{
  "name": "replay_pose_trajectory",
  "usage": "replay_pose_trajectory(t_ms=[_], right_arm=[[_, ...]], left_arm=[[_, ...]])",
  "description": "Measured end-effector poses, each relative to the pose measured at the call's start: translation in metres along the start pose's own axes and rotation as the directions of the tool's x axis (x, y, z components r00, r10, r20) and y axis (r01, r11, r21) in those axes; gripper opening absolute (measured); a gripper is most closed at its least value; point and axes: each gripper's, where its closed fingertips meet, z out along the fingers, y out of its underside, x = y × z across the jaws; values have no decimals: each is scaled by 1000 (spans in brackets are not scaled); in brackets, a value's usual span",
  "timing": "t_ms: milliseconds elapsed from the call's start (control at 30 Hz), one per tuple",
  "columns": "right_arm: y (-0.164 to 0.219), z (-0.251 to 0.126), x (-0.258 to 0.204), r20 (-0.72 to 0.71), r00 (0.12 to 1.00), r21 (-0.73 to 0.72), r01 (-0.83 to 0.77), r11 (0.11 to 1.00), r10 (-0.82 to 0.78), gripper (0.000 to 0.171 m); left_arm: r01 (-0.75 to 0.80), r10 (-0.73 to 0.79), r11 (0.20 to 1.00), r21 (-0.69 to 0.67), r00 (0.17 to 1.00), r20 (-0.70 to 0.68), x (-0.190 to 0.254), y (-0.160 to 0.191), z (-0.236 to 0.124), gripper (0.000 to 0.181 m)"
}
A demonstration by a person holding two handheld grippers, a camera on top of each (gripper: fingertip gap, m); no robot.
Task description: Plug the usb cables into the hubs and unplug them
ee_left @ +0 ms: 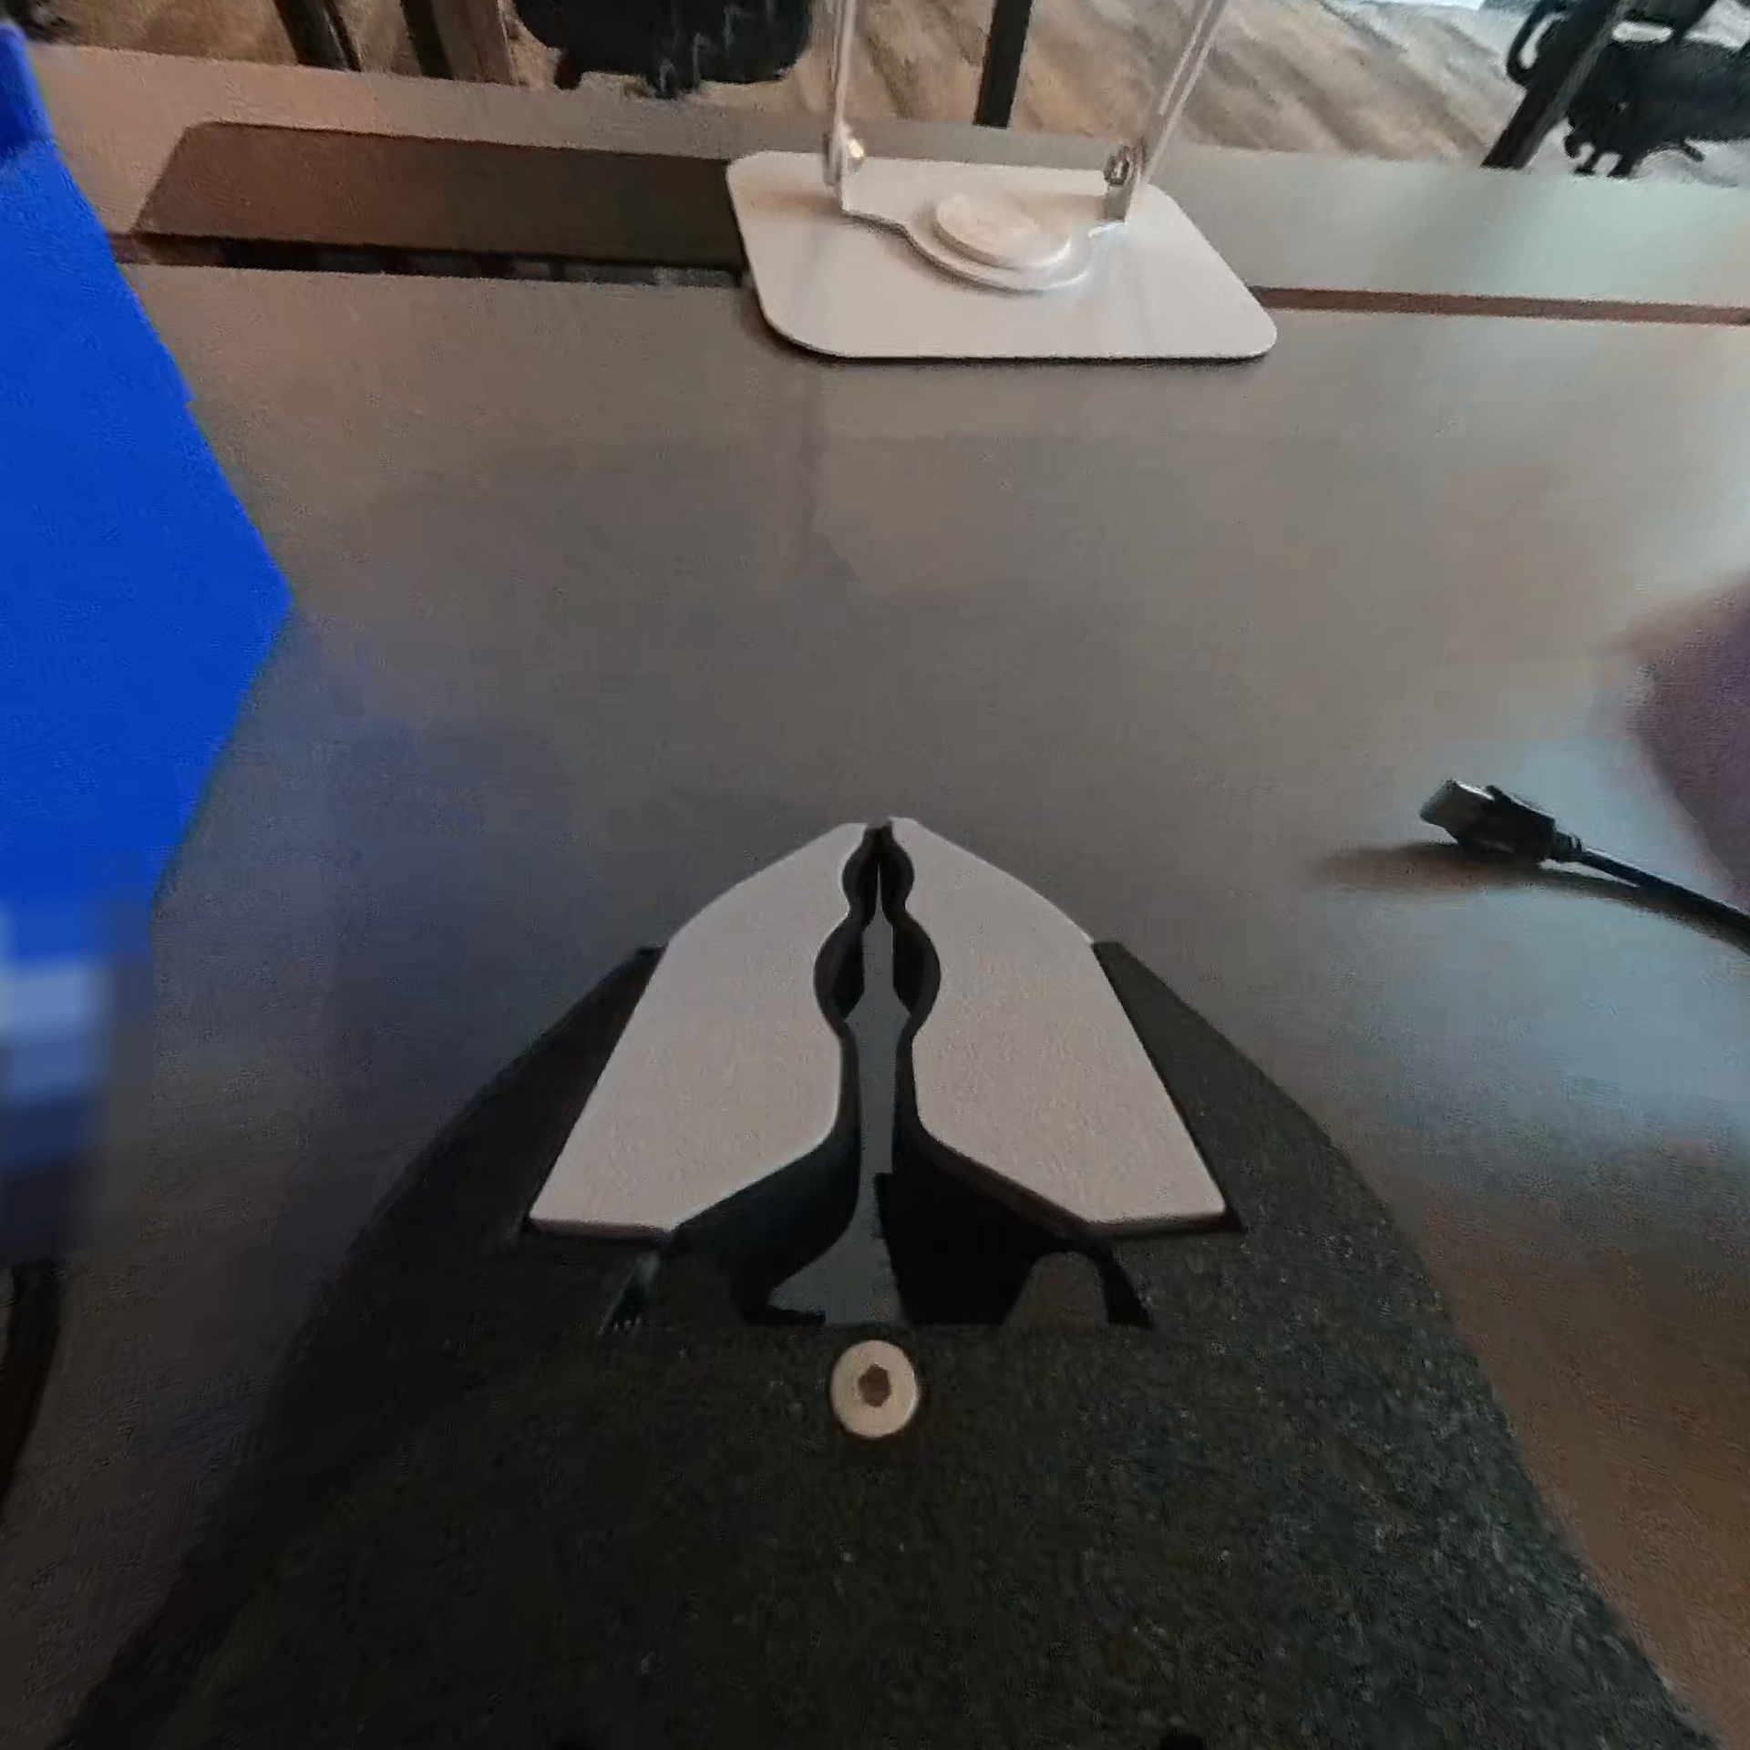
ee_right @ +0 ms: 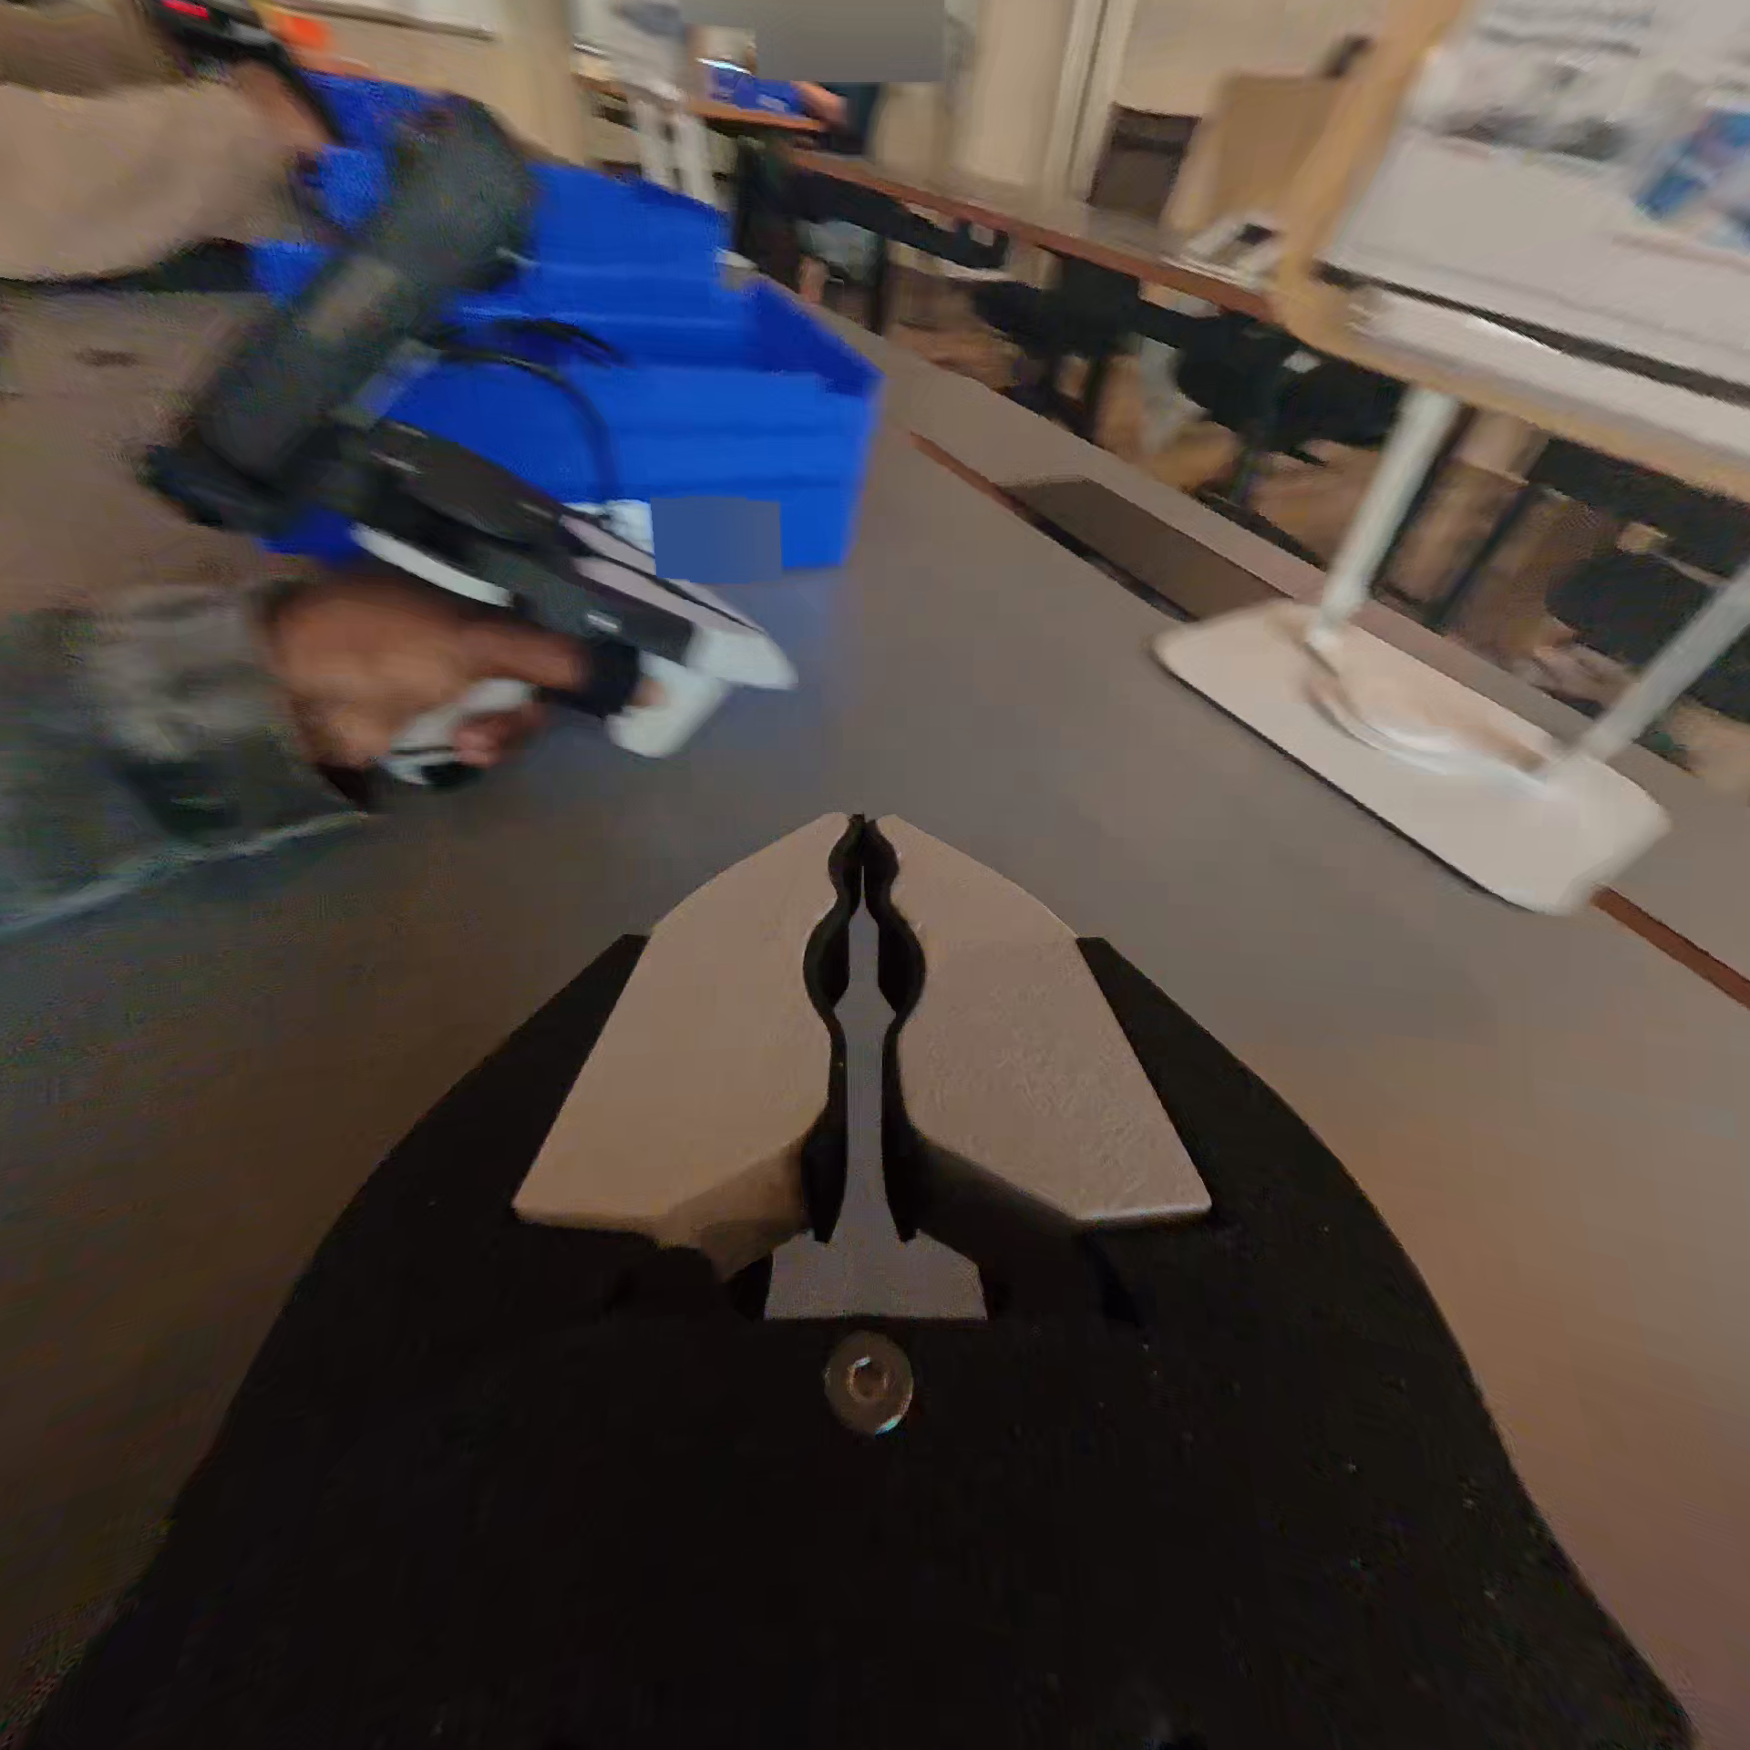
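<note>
My left gripper (ee_left: pixel 880 829) is shut and empty, held over the dark table (ee_left: pixel 852 587). A black USB cable (ee_left: pixel 1515 838) lies on the table to its right, plug end pointing left, apart from the gripper. My right gripper (ee_right: pixel 862 822) is shut and empty over the same table (ee_right: pixel 994 758). The left gripper also shows in the right wrist view (ee_right: pixel 748 663), held by a hand at the left, blurred. No hub is visible in either view.
A blue bin (ee_left: pixel 104 568) stands at the left; it also shows in the right wrist view (ee_right: pixel 682 379). A white stand base (ee_left: pixel 1004 275) sits at the far table edge, also in the right wrist view (ee_right: pixel 1401 758). A dark cable slot cover (ee_left: pixel 436 189) lies beside it. The grippers' ends are close to 20 cm from one another.
</note>
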Motion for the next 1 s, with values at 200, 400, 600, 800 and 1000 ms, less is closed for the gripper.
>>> replay_pose_trajectory(t_ms=[200,400,600,800,1000], right_arm=[[-33,26,-119,335,924,48,177,983,-183,0],[-42,42,-147,351,916,105,165,981,-192,0],[-23,35,-104,231,955,27,185,982,-186,0],[43,8,-13,63,996,-282,81,956,-66,24],[81,1,31,-53,994,-432,63,900,-95,37]], left_arm=[[-149,148,988,-33,988,-32,23,9,-2,0],[-225,225,974,-10,974,23,21,7,-4,0],[-282,281,950,130,959,28,20,-12,-18,19],[-196,199,971,136,980,-9,3,-28,-40,13],[-167,197,963,211,972,-128,-12,-68,-108,28]])
